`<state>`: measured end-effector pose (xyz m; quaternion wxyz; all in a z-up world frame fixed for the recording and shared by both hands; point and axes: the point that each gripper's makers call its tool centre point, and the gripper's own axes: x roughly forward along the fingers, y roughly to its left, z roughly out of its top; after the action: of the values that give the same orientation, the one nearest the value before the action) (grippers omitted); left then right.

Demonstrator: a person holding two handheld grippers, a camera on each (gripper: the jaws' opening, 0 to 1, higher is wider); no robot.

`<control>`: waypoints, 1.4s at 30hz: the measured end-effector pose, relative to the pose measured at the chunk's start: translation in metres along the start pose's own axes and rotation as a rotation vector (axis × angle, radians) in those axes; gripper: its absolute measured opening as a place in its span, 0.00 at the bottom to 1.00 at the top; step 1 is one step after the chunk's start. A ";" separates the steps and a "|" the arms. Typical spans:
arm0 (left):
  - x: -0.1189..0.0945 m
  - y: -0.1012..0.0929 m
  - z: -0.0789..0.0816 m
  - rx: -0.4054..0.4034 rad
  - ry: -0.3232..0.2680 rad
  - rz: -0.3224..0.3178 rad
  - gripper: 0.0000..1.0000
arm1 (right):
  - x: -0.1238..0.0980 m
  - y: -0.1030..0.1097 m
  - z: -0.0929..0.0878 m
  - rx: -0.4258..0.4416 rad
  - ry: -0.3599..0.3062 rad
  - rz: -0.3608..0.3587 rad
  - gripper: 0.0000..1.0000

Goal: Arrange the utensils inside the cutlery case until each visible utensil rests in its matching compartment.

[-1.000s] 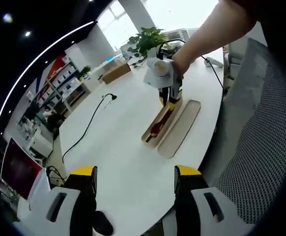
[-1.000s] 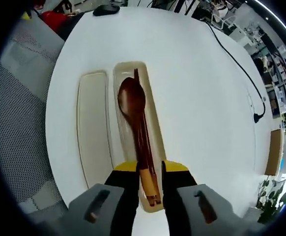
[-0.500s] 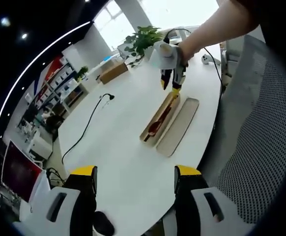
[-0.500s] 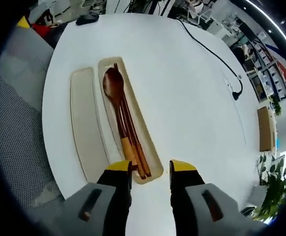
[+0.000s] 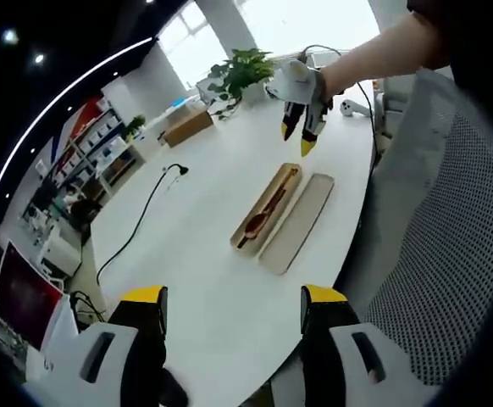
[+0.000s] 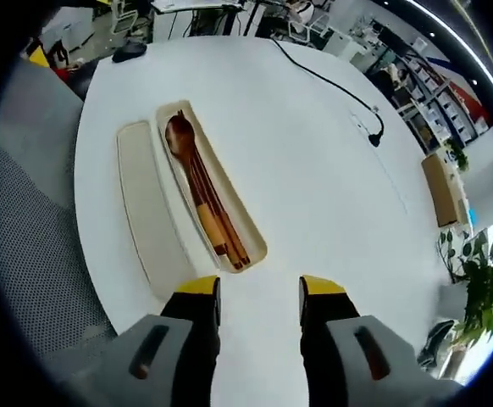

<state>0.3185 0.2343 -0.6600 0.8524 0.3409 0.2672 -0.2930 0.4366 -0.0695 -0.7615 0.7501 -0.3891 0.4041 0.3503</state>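
On the desk (image 6: 314,153) the case (image 6: 248,242) holds the spoon (image 6: 181,146) and chopsticks (image 6: 217,216); its lid (image 6: 145,212) lies just beside it. The right hand-held gripper (image 6: 258,292) hangs above the case's near end, jaws apart and empty. The left hand-held gripper (image 5: 233,301) is likewise parted and empty, well apart from the case. Risk: the case and lid sit near the desk edge, so a careless nudge could knock them off.

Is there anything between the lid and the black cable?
Yes, in the right gripper view: the case holding spoon and chopsticks, then bare table.
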 end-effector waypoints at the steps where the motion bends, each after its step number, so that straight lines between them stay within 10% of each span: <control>1: 0.000 0.001 0.001 0.010 -0.003 0.006 0.66 | -0.002 0.001 -0.004 0.015 -0.002 -0.001 0.36; 23: 0.000 0.001 0.003 0.004 -0.015 0.002 0.66 | -0.023 0.011 -0.058 0.224 -0.054 -0.099 0.45; 42: 0.000 -0.006 0.004 0.055 -0.005 -0.027 0.61 | -0.028 0.048 -0.073 0.261 -0.104 -0.027 0.55</control>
<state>0.3155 0.2278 -0.6606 0.8393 0.3597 0.2616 -0.3126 0.3597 -0.1170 -0.7781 0.8189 -0.2750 0.4017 0.3040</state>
